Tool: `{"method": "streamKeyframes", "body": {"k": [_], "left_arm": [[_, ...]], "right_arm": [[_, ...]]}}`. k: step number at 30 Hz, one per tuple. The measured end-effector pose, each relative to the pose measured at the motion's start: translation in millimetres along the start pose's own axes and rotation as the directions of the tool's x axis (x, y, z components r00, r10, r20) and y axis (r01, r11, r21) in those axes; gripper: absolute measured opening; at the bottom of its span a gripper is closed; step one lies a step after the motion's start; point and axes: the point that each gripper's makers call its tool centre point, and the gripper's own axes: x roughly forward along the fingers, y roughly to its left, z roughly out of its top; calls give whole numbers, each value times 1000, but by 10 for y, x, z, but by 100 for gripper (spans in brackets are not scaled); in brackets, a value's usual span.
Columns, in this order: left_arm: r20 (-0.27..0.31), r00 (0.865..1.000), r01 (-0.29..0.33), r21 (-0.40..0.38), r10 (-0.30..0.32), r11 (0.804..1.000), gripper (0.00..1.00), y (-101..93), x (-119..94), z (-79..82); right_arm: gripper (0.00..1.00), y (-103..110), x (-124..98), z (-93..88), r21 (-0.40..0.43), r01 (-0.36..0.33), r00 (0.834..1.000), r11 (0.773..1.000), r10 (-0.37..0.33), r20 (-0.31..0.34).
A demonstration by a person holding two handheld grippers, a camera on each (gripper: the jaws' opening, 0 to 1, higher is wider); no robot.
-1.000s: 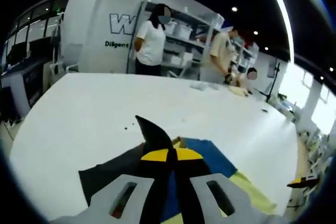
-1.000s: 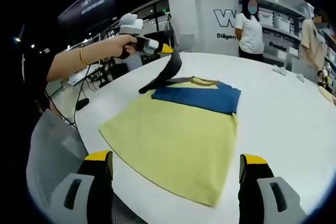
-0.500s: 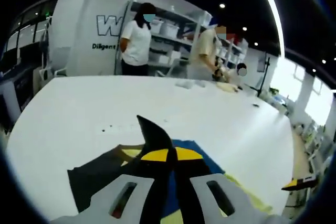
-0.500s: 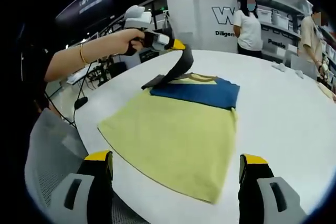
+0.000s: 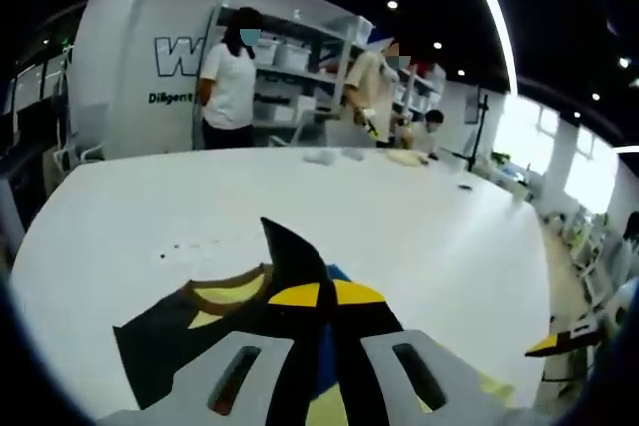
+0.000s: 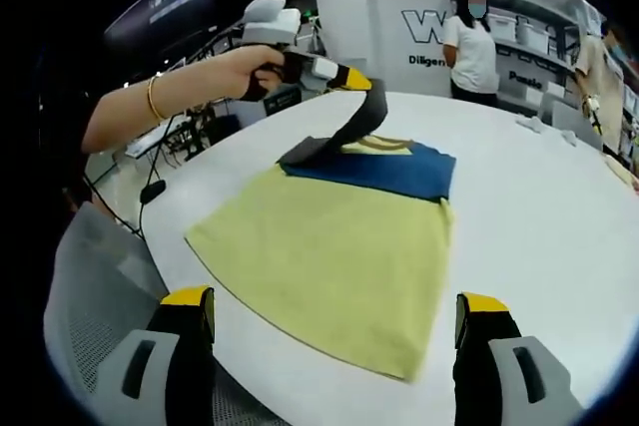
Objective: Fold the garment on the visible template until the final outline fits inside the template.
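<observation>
On white table (image 6: 559, 207), yellow-blue garment (image 6: 339, 246)

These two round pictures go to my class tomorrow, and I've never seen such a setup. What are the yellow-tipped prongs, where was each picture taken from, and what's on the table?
A person holds a hand-held gripper in each hand, each carrying its own camera. The left gripper view looks along the left gripper, whose fingers are shut on the dark sleeve. The right gripper view looks along the right gripper, fingers wide apart and holding nothing. There the person's hand lifts that sleeve off a yellow and blue T-shirt lying flat on the white table.
</observation>
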Motion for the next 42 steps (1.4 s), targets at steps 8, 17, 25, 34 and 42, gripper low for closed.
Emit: {"method": "streamKeyframes", "body": {"k": [8, 17, 25, 34, 42], "left_arm": [[-32, 999, 43, 44, -42, 998, 0, -213, 45, -136], [-65, 996, 63, 67, -59, 996, 0, -365, 132, -298], [-105, 993, 54, 77, -46, 996, 0, -410, 216, -487], [-149, 988, 48, 98, -33, 994, 0, -424, 328, -716], [-155, 986, 74, 58, -64, 996, 1, -461, 389, -841]], "right_arm": [[99, 9, 13, -39, 4, 0, 1000, 1000, 1, -10], [99, 21, 25, -38, 6, -3, 1000, 1000, 3, -7], [99, 26, 36, -55, 18, -2, 1000, 1000, 2, -2], [99, 8, 45, -91, 37, 1, 1000, 999, -1, 0], [99, -25, 26, -95, 46, 9, 1000, 999, -9, 0]]}}
